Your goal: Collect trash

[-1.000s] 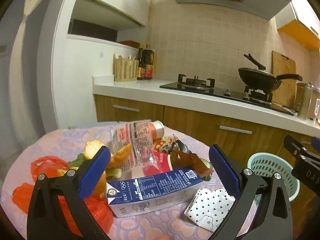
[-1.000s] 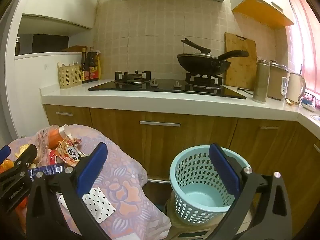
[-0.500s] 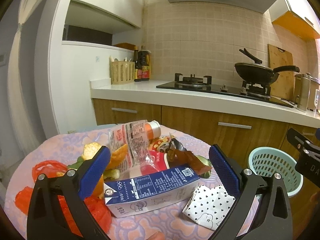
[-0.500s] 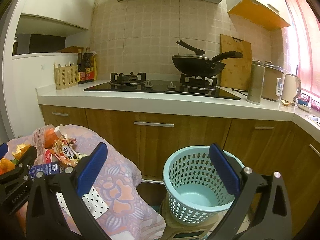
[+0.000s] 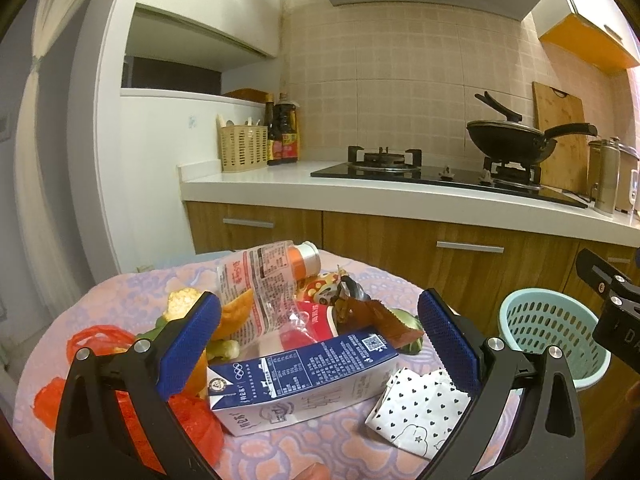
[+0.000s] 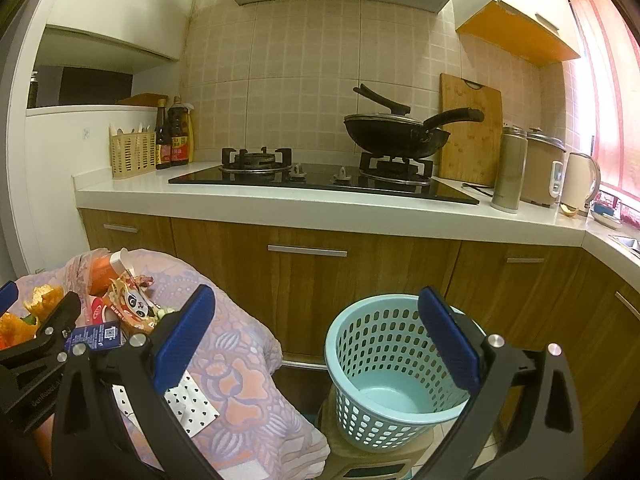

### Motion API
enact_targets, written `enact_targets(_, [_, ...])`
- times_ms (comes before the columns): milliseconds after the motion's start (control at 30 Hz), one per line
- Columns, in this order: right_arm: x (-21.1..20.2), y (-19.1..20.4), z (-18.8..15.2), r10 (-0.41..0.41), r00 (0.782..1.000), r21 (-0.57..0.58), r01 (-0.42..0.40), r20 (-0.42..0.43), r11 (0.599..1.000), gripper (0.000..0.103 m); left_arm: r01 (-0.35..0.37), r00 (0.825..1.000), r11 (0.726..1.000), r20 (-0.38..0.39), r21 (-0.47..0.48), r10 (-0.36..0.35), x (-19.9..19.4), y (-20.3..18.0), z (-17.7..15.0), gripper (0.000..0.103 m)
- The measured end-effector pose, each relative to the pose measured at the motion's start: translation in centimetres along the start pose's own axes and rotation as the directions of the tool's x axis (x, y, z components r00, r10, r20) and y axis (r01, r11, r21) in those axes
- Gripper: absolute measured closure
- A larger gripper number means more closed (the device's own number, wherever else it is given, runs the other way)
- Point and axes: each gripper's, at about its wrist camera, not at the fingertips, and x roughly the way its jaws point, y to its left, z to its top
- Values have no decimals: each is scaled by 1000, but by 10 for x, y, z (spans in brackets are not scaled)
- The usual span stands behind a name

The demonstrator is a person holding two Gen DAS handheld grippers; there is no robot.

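A pile of trash lies on a table with a pink floral cloth (image 5: 132, 292). In the left wrist view a blue and white milk carton (image 5: 304, 380) lies on its side in front, a white heart-print paper (image 5: 420, 408) to its right, a crumpled clear wrapper (image 5: 260, 284) and an orange bottle (image 5: 304, 258) behind, red plastic bags (image 5: 96, 340) at left. My left gripper (image 5: 320, 344) hangs open above the carton, holding nothing. In the right wrist view my right gripper (image 6: 316, 340) is open and empty, with the light blue basket (image 6: 396, 368) behind its right finger.
The basket stands on a low stool (image 6: 380, 460) to the right of the table, in front of wooden cabinets (image 6: 312, 280). A white counter (image 6: 320, 204) carries a gas hob, a black wok (image 6: 396, 134), bottles and a cutting board. Fruit peel (image 5: 236, 312) and corn lie in the pile.
Both views have drifted slightly; the basket sits a little further left in the right wrist view. Both grippers stay open and the trash has not moved.
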Motion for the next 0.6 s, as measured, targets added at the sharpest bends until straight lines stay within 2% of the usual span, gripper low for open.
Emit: enact_targets(600, [1, -2, -1, -3, 1000, 6, 3, 5, 1000, 6, -19, 1000, 1000, 12, 15, 19, -5, -6, -1, 8])
